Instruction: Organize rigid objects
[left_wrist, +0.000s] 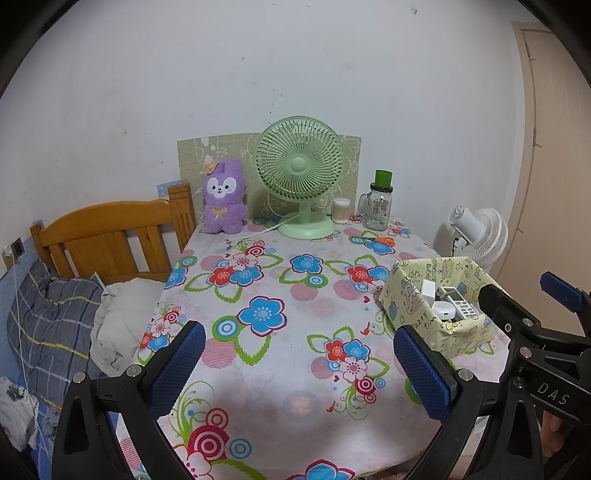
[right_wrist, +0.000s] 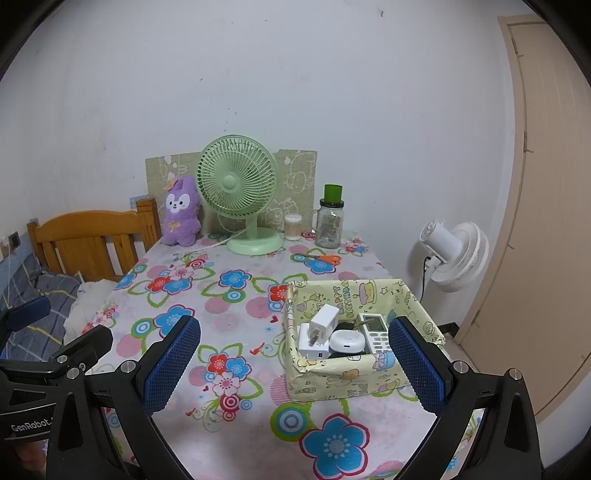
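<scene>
A yellow cartoon-print box stands on the flowered table at the right; it also shows in the left wrist view. Inside lie a white charger plug, a white power brick, a white earbud case and a white remote. My right gripper is open and empty, held above the table just in front of the box. My left gripper is open and empty over the table's near middle, left of the box. Orange-handled scissors lie farther back.
At the back stand a green desk fan, a purple plush rabbit, a cotton swab jar and a glass jar with a green lid. A wooden bed with bedding lies left. A white fan stands right by a door.
</scene>
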